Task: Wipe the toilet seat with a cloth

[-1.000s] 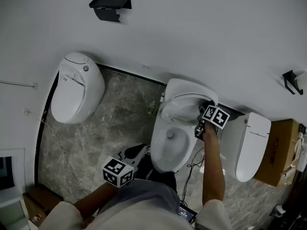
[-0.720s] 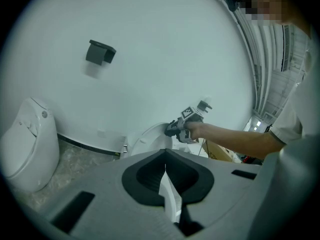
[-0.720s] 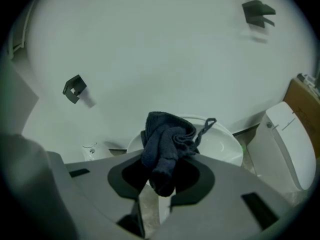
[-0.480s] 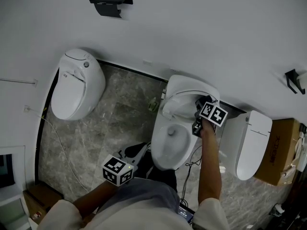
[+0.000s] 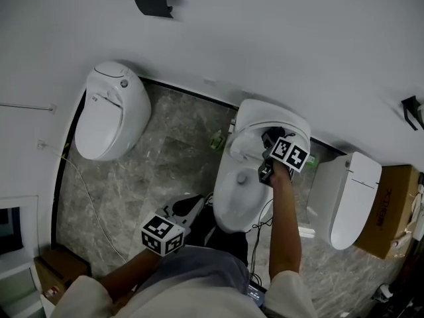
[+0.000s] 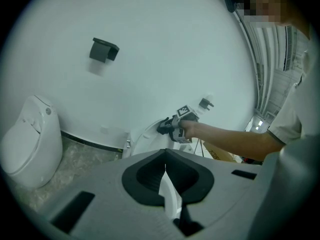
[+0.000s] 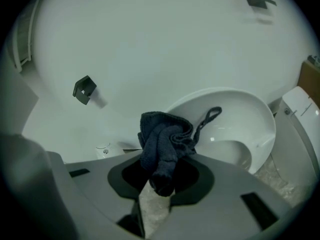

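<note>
Over the grey stone floor we hold the right claw, gripping a dark cloth, at the white toilet; our left claw is closed, empty.

Cloth mostly out of sight beneath right hand-held gripper, head view.

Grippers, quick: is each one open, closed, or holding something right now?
Left gripper: closed, nothing between its jaws.
Right gripper: closed on the dark cloth.
</note>
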The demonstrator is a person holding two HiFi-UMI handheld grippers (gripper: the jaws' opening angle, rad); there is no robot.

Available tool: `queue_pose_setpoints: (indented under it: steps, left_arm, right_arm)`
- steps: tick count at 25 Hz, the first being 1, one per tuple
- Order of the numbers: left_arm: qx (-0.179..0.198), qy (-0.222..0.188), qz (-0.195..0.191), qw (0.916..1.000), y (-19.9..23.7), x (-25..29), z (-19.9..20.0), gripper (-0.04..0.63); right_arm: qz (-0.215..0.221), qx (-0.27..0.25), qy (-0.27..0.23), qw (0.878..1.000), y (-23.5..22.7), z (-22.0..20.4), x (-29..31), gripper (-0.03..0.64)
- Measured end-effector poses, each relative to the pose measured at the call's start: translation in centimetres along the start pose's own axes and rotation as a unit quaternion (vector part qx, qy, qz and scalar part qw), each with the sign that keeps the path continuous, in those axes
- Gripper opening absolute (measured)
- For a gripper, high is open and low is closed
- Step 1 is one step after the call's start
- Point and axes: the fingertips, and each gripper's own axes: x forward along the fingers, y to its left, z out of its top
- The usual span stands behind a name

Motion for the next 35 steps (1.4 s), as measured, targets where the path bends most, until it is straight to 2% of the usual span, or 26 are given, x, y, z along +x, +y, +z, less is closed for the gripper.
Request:
queue_pose_setpoints:
  steps: [3,7,16,28,35]
  left_arm:
    - [-0.004,0.001,0.011,0.9999,0.6,-0.5,-0.4,0.009]
    - [0.003,0.009,0.011,0.9999,0.4,-1.0,-1.6,0.009]
    - [-0.005,0.025,0.019,0.9995,-0.2,-1.4,-3.8,0.009]
    - [-0.015,0.045,0.033,0.9983,0.3,-2.4,-6.2,0.009]
    - [-0.015,0.059,0.029,0.9977,0.0,-2.1,-7.5,0.009]
  right_arm:
    - [0.008,-0.004,0.001,1.0,0.4,-0.8,0.9,0.091]
    - [0.008,-0.044,0.008,0.999,0.6,-2.6,2.2,0.091]
    - [0.013,-0.028,0.004,1.0,0.4,-5.7,4.4,0.091]
    - [-0.011,0.039,-0.097,0.994,-0.1,-6.5,4.6,0.091]
    - [0.011,0.047,-0.156,0.987,0.0,-7.1,4.7,0.091]
